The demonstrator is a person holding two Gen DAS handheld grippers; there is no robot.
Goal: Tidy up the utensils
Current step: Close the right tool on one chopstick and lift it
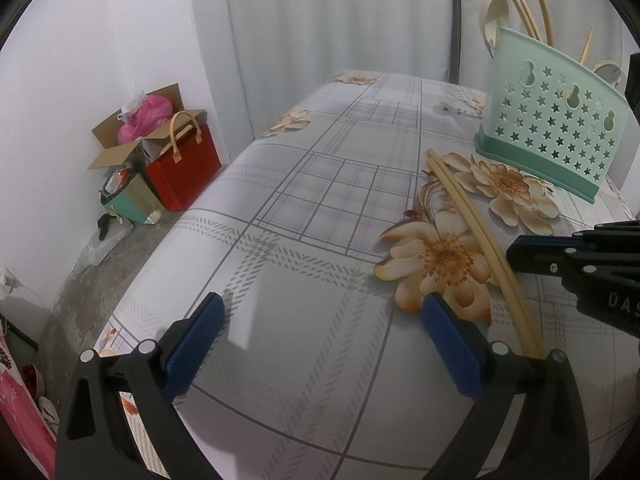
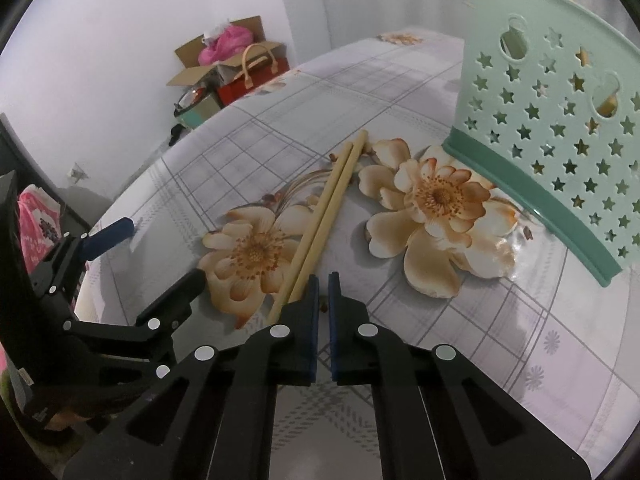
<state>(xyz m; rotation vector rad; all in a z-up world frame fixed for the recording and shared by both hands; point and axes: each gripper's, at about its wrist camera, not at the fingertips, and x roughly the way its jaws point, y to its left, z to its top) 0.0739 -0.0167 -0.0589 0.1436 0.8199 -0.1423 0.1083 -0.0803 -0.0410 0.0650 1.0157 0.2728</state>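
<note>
Covering table: floral tablecloth (image 1: 304, 184); left gripper (image 1: 320, 344) jaws spread, right gripper (image 2: 324, 312) jaws near-closed, empty.

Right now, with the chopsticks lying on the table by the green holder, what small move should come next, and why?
Probably open the right gripper and shift it slightly left over the chopsticks. Its jaws look nearly closed and empty, with the pair lying just beside them, short of the holder. The left gripper is open, off to the side.

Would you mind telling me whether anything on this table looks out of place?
Yes: a pair of pale wooden chopsticks lies loose on the floral tablecloth, beside the mint-green star-perforated plastic utensil holder, not standing inside it. Other utensils already stand upright in the holder. Nothing appears spilled or damaged.
</note>
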